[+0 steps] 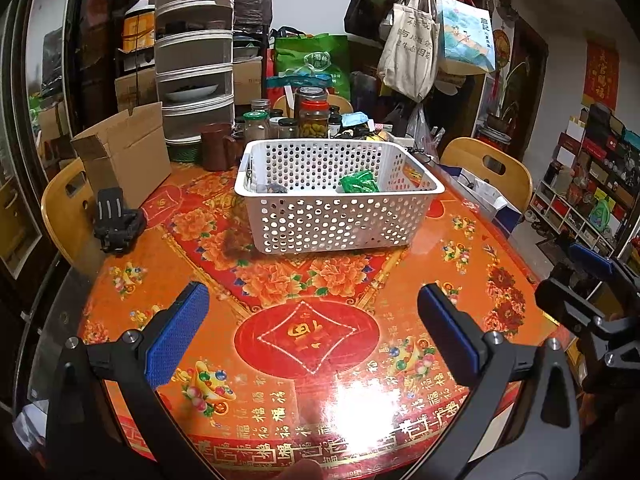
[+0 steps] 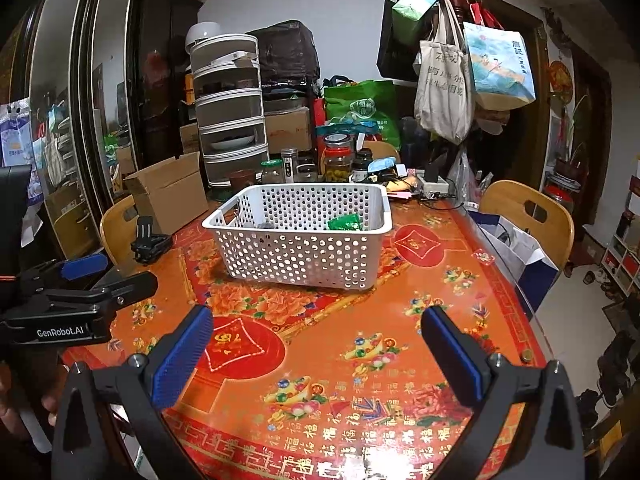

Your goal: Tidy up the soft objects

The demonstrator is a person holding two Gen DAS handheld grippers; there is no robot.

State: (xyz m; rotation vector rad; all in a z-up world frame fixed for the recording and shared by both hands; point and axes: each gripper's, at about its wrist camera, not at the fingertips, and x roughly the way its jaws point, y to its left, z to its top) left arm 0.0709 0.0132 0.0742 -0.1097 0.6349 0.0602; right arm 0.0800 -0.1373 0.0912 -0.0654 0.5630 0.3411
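The left gripper [image 1: 313, 336] hangs low over the near edge of the table [image 1: 500, 240], its blue ribbed pads [image 1: 178, 338] spread wide with nothing between them. The right gripper [image 2: 316, 354] is the same: pads [image 2: 182, 356] wide apart, empty, above the near edge of the glossy red-and-orange tablecloth [image 2: 360, 320].

The white perforated plastic basket [image 1: 332, 220] stands past the table's middle, toward the far edge. In it lie a crumpled green soft object [image 1: 359, 181] against the right side and a dark object [image 1: 276, 189] low at the left; what the dark one is cannot be told.

The green piece looks light and limp, likely to collapse and slide on a shiny skin, so a pinch across a bunched fold near its middle seems safer than at a loose corner. The basket looks light but stiff; its rim is the natural hold.

Readable writing: "GenRobot.AI" on the left tool's body in the right wrist view, and the repeated character 福 on the cloth. The hanging canvas tote [image 2: 440, 84] and blue bag [image 2: 500, 64] carry Chinese print too small to read surely.
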